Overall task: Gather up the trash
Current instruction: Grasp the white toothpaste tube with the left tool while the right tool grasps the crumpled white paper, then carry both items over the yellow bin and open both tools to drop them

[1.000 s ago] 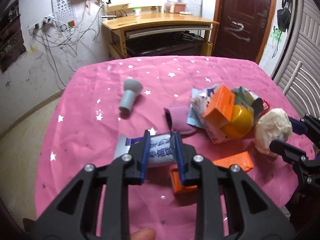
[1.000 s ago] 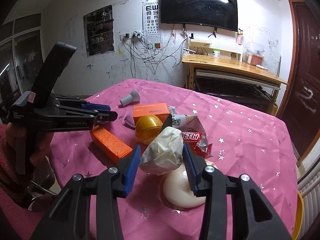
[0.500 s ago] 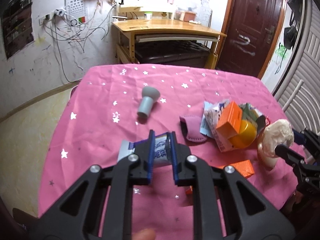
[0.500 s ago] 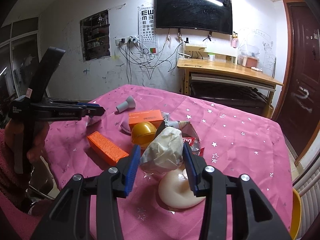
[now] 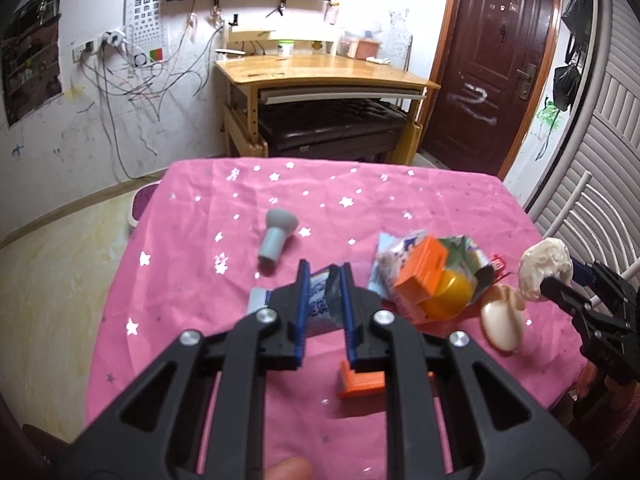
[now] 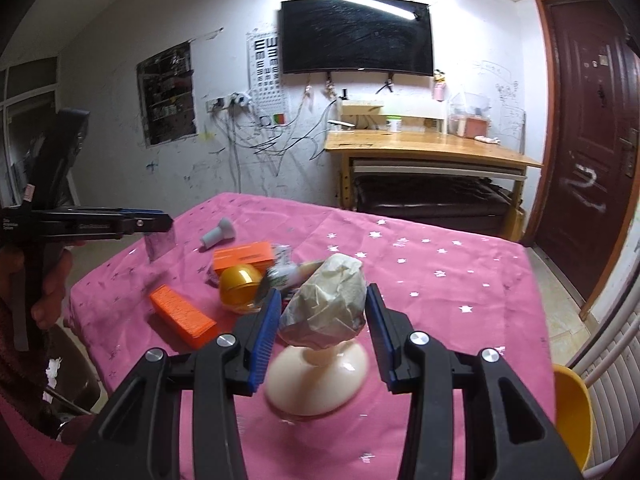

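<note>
Trash in the left wrist view: the left gripper is closed narrow on a silver-blue wrapper, lifted above the pink tablecloth, left of the orange box pile. The thin foil may slide out if the grip loosens.

In the right wrist view, the right gripper squeezes a crumpled paper ball above a cream dish, right of the same pile. The ball is soft, so it may slip and fall on the dish, and the yellow bin is off at the side
</note>
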The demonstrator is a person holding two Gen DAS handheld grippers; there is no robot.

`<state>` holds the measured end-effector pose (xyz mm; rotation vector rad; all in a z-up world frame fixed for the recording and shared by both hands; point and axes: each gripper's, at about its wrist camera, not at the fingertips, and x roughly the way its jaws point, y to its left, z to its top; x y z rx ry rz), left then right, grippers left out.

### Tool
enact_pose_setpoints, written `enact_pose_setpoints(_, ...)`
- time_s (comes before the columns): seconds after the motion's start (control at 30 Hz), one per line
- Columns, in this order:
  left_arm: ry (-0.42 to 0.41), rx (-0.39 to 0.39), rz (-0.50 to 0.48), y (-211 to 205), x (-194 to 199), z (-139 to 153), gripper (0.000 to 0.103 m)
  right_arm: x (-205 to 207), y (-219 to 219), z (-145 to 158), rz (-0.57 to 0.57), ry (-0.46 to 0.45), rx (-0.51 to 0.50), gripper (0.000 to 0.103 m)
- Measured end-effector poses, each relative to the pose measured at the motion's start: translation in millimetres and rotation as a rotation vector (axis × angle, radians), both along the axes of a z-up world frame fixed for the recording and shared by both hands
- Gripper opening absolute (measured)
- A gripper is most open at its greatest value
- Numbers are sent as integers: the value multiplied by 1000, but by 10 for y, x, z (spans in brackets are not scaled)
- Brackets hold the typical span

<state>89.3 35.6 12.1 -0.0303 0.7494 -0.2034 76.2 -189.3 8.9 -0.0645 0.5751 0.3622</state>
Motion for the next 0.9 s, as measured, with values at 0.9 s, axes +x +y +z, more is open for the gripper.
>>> enact_pose_setpoints(0.9, -83, 26, -398, -2079, 112, 561, 13, -88, -1804, 90, -383, -39, 87, 38)
